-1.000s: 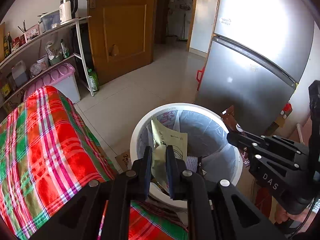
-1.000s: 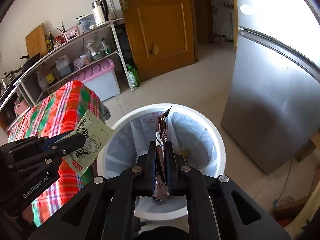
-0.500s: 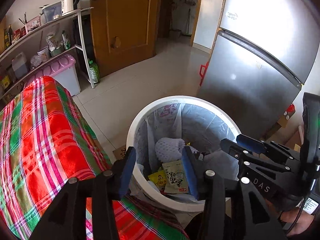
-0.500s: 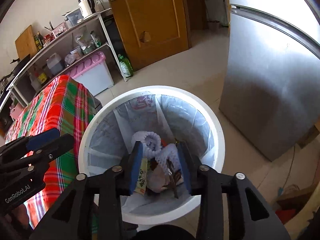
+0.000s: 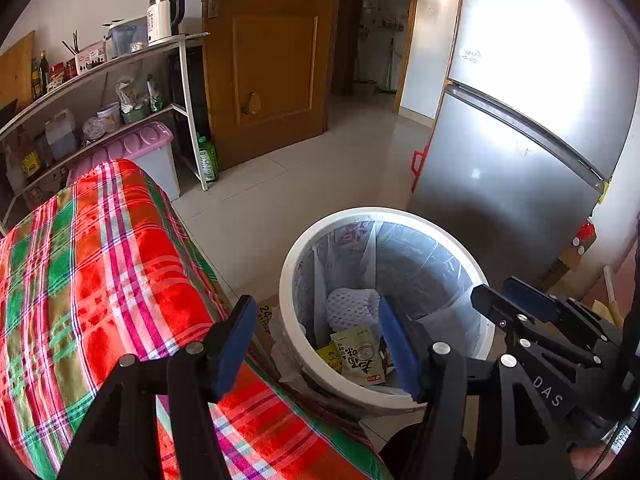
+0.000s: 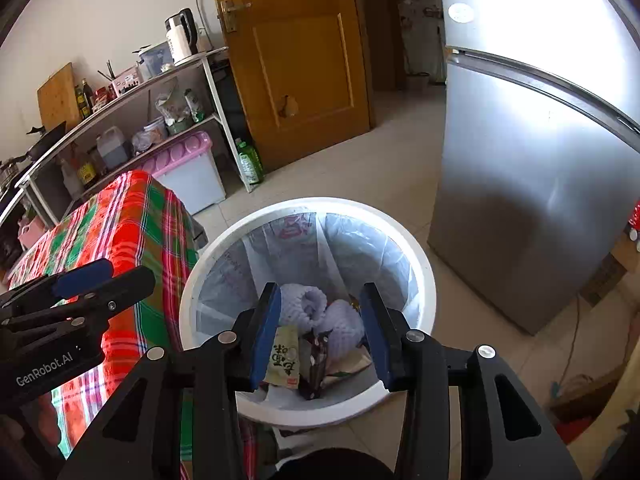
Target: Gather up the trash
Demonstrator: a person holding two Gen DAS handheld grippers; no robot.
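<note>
Step in hand: I judge this as the release over the white bin (image 6: 308, 204); both tools hang above its mouth with nothing between the pads.
Left tool (image 5: 318, 344): jaws opening, pads apart and empty; the bin's near rim and the edge of the plaid-covered surface (image 5: 100, 264) show through the gap.
Right tool (image 6: 320, 332): jaws apart, holding nothing; the bin contents show between the pads.
Left tool in right view: enters at 9 o'clock (image 6: 104, 278), beside the bin, over the plaid cloth.
Right tool in left view: enters at 3 o'clock (image 5: 504, 300), over the bin's right rim.
Task items: green-and-cream packet (image 5: 360, 354) lies in the bin at 6 o'clock of the opening; in the right view it is (image 6: 286, 356), with the dark brown wrapper (image 6: 316, 362) just beside it.
Technique: I would confirm both pieces lie below the rim before I lift away, and I would clear the tools upward so neither pad snags the liner.
Container: round white bin on the tiled floor, touching or just beside the surface corner; thin translucent liner (image 6: 360, 252) folds inside it.
Contents: two white foam fruit nets (image 6: 304, 304) toward the middle, a small yellow packet (image 5: 330, 356) next to the green packet, other scraps too hidden to name.
Fill level: low; my judgement is ample room remains.
Risk: liner looks loose, so light wrappers could cling to it.
</note>
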